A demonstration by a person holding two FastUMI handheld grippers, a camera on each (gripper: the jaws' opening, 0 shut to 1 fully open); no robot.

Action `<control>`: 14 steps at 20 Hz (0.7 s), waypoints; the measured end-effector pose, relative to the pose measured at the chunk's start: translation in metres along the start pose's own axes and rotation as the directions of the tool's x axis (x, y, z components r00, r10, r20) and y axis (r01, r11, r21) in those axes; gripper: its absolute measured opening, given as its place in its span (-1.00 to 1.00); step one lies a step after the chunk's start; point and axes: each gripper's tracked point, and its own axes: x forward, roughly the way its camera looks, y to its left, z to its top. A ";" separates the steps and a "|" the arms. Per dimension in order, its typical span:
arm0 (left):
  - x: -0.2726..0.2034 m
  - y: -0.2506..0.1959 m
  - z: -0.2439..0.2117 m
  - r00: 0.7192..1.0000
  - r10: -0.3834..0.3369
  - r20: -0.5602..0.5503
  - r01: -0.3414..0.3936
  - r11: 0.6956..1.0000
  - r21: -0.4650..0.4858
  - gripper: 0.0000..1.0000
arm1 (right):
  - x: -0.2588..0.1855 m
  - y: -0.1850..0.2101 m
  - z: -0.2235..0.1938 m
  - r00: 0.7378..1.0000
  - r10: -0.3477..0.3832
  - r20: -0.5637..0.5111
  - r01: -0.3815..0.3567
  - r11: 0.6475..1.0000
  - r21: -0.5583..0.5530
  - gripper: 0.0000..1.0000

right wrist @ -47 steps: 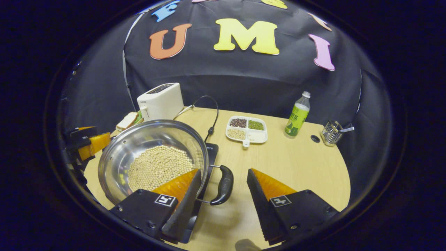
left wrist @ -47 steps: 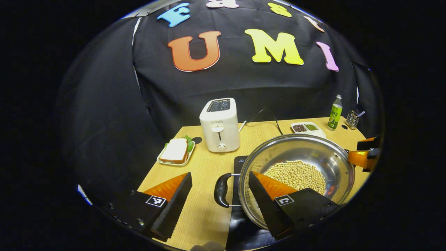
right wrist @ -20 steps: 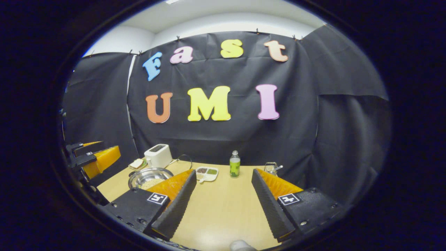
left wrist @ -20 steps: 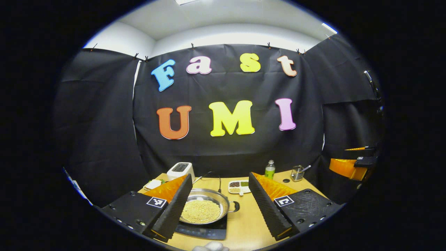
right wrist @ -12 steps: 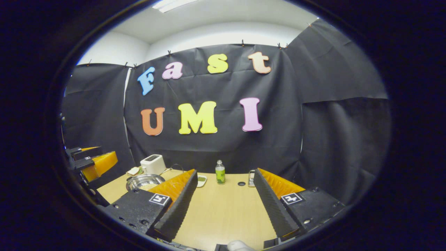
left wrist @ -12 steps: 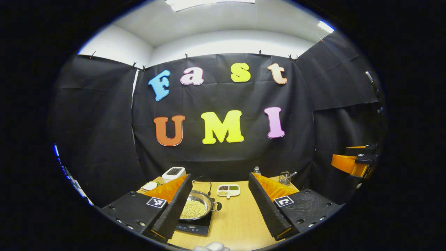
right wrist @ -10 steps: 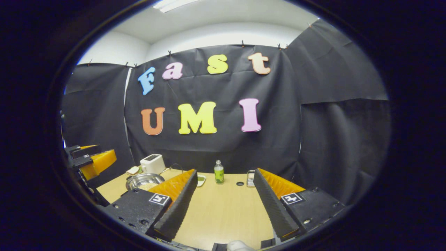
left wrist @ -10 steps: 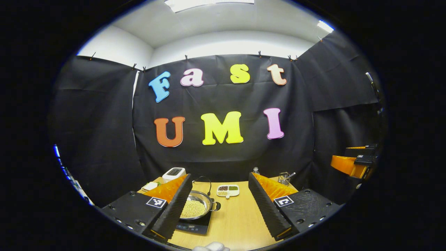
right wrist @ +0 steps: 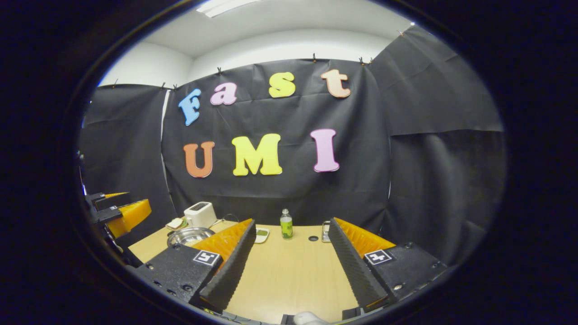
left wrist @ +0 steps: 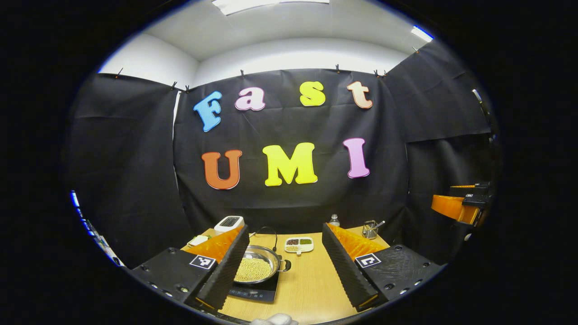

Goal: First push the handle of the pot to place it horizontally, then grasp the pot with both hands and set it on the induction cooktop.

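Left gripper view looks past the left gripper, fingers spread and empty like the right gripper, to the pot of beans sitting on the cooktop farther off, where a careless nudge might slide it off-centre and spill them.

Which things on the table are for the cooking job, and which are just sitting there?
For the job:
pot holding beans
induction cooktop under the pot
left hand-held gripper, open
right hand-held gripper, open

Just sitting there:
toaster
sandwich plate
divided dish
green bottle
wire holder
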 end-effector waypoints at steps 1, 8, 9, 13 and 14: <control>0.003 0.004 0.003 1.000 0.004 0.003 -0.004 1.000 0.000 0.92 | 0.000 0.003 0.004 1.000 -0.001 0.004 0.001 1.000 0.000 0.94; 0.017 0.012 0.013 1.000 -0.003 0.029 0.003 1.000 -0.005 0.93 | 0.008 0.006 0.012 1.000 -0.026 0.004 0.026 0.999 -0.026 0.94; 0.020 0.014 0.015 0.999 0.000 0.035 0.001 1.000 -0.007 0.92 | 0.009 0.006 0.012 1.000 -0.031 0.004 0.031 0.999 -0.025 0.94; 0.027 0.014 0.017 0.999 -0.009 0.040 0.009 1.000 -0.009 0.92 | 0.014 0.010 0.015 0.999 -0.038 0.007 0.039 0.999 -0.035 0.93; 0.029 0.014 0.018 0.999 -0.014 0.041 0.015 1.000 -0.007 0.92 | 0.015 0.012 0.017 0.999 -0.039 0.007 0.040 0.999 -0.037 0.94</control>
